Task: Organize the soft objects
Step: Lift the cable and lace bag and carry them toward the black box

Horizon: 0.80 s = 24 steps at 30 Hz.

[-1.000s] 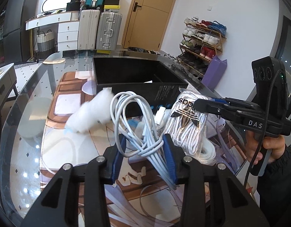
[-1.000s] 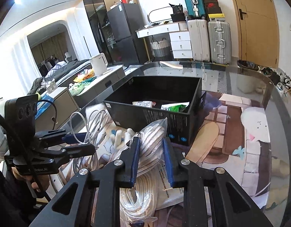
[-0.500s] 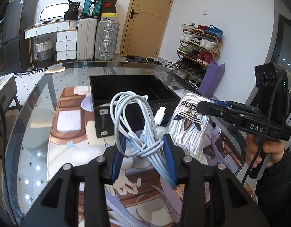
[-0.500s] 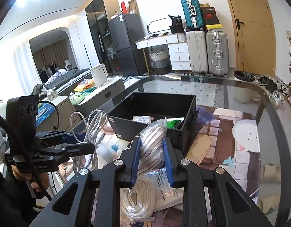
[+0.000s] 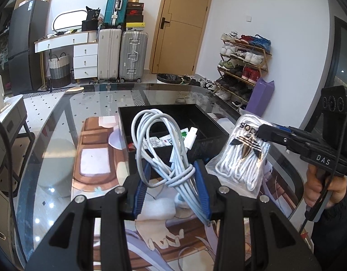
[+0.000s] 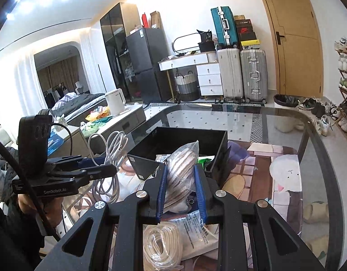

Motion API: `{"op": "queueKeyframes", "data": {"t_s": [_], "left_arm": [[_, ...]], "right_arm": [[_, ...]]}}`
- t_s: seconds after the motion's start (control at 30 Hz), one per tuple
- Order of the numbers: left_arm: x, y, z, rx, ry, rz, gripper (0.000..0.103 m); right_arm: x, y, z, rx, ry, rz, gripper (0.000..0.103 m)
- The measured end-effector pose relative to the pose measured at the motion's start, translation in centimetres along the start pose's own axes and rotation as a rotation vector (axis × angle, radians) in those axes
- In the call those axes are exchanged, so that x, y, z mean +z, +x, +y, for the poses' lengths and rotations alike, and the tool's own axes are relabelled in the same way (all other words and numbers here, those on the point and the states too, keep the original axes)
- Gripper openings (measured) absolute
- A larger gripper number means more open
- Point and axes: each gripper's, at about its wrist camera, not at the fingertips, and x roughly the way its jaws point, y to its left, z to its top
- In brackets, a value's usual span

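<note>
Left wrist view: above a glass table point(image 5: 49, 140), the left gripper point(image 5: 173, 187) clamps a white cable bundle point(image 5: 160, 149) before a black box point(image 5: 209, 135). The right gripper point(image 5: 266, 131), marked "DAS", pinches a bagged laces pack point(image 5: 241, 158).

Right wrist view: suitcases point(image 6: 241, 74), door point(image 6: 295, 36); the left gripper reads "GenRobot.AI".

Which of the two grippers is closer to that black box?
Roughly level. The left gripper holds the white cable before the black box; the right gripper holds bagged laces there too.
</note>
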Motion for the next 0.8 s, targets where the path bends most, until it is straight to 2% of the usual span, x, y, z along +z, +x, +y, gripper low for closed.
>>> {"op": "queueKeyframes", "data": {"t_s": [0.8], "left_arm": [[4.5,2.1,1.2,0.031,0.049,-0.031,0.039]], "right_arm": [[2.9,1.3,-1.3,-0.049,0.035,-0.052,0.023]]}}
